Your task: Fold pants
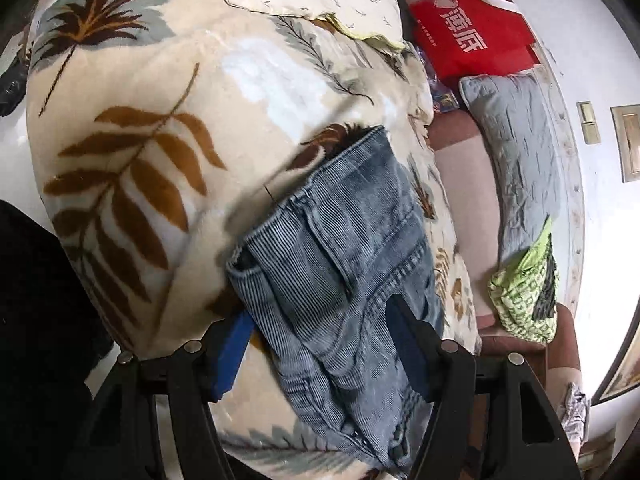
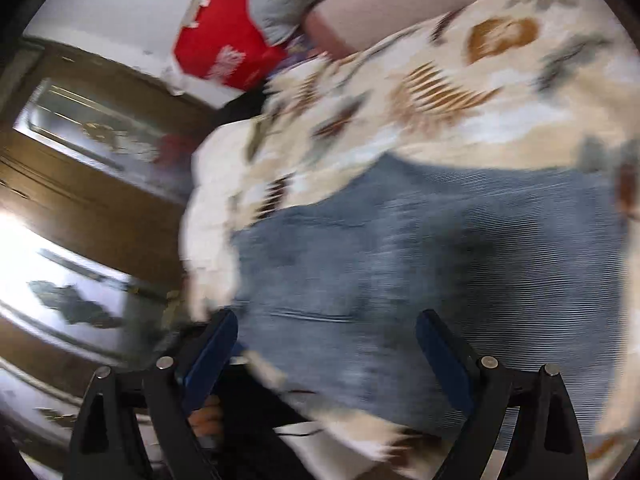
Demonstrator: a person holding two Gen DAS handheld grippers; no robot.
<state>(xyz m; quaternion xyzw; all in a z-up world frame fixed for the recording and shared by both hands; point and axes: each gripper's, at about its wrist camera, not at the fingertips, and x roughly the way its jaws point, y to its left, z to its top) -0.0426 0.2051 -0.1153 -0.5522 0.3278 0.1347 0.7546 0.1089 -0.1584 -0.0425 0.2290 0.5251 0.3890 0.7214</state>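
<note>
Left wrist view: I find the pants (image 1: 344, 264) folded into a blue corduroy bundle on the blanket (image 1: 132, 168), filling the lower middle of the frame. Their long axis runs from upper centre down to the bottom edge, roughly in line with my left gripper (image 1: 324, 344). Its jaws stand moderately wide and straddle the near end of the bundle; the pads press on nothing, as far as I can judge. A red bag (image 1: 472, 28) sits upper right.

Right wrist view: the frame is badly blurred. The pants (image 2: 440, 240) spread across centre and right, long axis running left to right across the frame. My right gripper (image 2: 328, 344) stands wide and holds nothing, with the cloth ahead of it.

Judgement: the left gripper is nearer and lined up with the bundle; any further fold turns on that near end
</note>
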